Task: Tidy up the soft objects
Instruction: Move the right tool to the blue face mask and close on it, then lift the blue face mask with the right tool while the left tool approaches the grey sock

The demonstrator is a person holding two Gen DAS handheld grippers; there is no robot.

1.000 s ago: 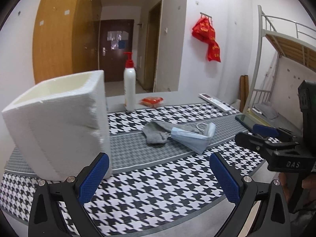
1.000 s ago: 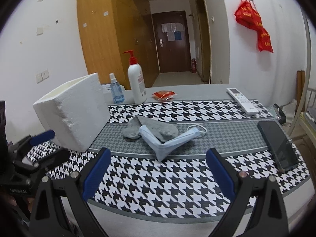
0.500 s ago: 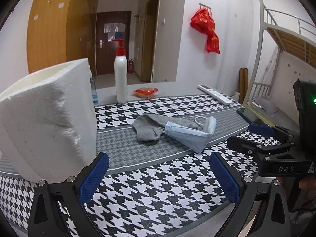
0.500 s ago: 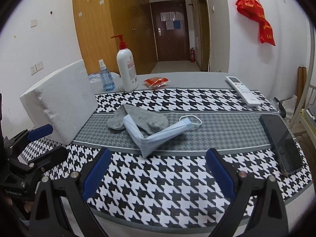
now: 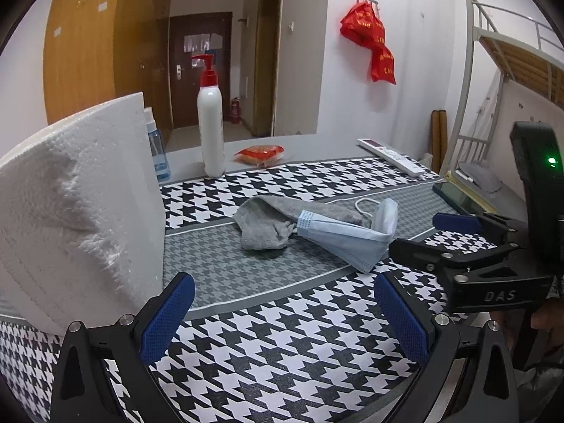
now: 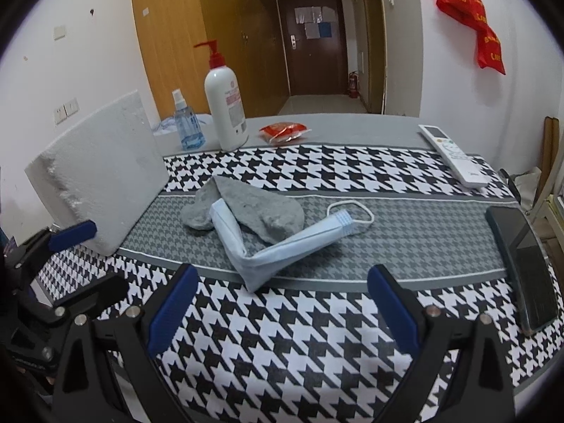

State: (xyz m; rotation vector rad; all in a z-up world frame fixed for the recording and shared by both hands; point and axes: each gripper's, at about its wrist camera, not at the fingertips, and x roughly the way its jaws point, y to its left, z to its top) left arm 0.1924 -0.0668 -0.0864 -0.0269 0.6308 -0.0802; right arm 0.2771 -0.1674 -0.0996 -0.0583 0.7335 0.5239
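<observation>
Grey sock (image 6: pixel 246 208): crumpled, lying flat on the grey houndstooth band of the table mat, mid-table. Pale blue face mask (image 6: pixel 278 252): folded into a V, one arm lying across the sock, fold pointing toward the near edge. White ear loop (image 6: pixel 352 211) trails off the mask's right end.

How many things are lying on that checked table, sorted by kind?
Soft items: 2, grey sock and blue face mask
Bottles: 2, pump bottle and spray bottle
Foam box: 1
Remote: 1
Phone: 1
Red packet: 1
Total: 8
</observation>
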